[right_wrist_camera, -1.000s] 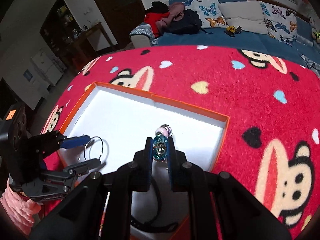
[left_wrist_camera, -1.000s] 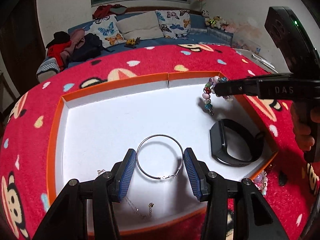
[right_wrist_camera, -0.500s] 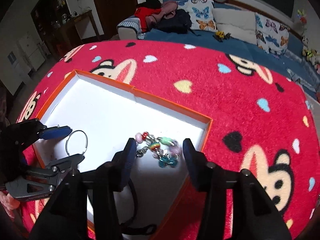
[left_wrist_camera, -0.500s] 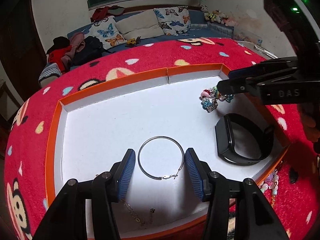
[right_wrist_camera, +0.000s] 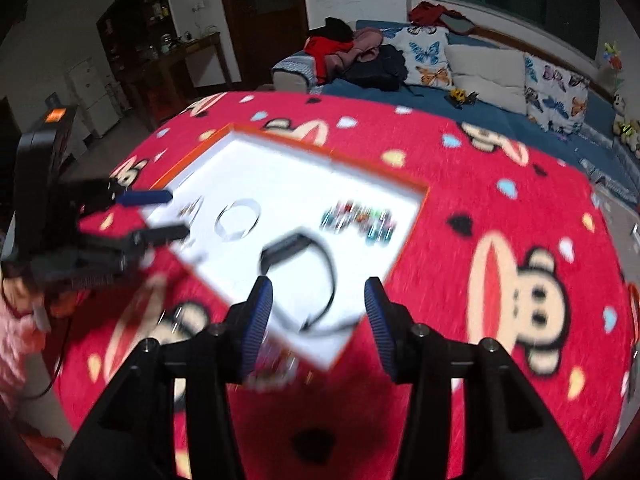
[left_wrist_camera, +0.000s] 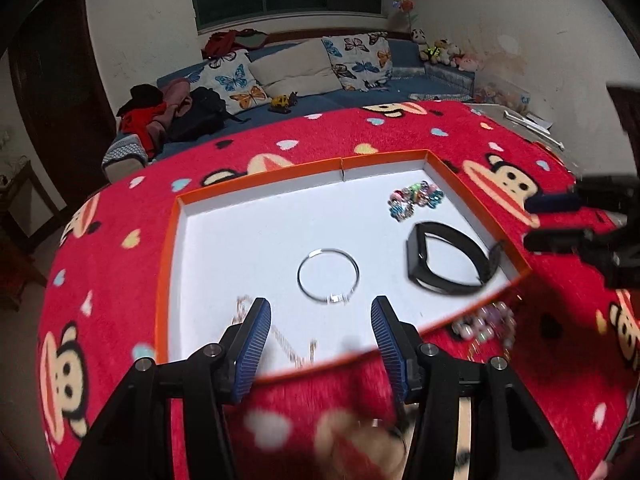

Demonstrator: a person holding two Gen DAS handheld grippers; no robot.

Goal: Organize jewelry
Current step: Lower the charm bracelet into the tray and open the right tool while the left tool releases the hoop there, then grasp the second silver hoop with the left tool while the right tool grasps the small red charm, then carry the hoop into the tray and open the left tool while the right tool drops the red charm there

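Both grippers backed off since earlier frames: beaded bracelet (left_wrist_camera: 416, 197) dropped by right gripper (right_wrist_camera: 319, 312), now lying in far right corner of orange box (left_wrist_camera: 256, 185). Left gripper (left_wrist_camera: 321, 334) released, empty, pulled away from hoop earring (left_wrist_camera: 328, 275) at box centre. Right gripper also spread, empty. Black band (left_wrist_camera: 448, 258) flat beside hoop, thin chain (left_wrist_camera: 280, 340) near front wall. Items apart, likely to avoid tangling. Pale bead bracelet (left_wrist_camera: 484, 322) outside box on red blanket (left_wrist_camera: 400, 132), probably next. Right view blurred.

One tray (left_wrist_camera: 476, 200), one hoop (left_wrist_camera: 328, 275), one wristband (left_wrist_camera: 448, 258), two beaded bracelets (left_wrist_camera: 416, 198).
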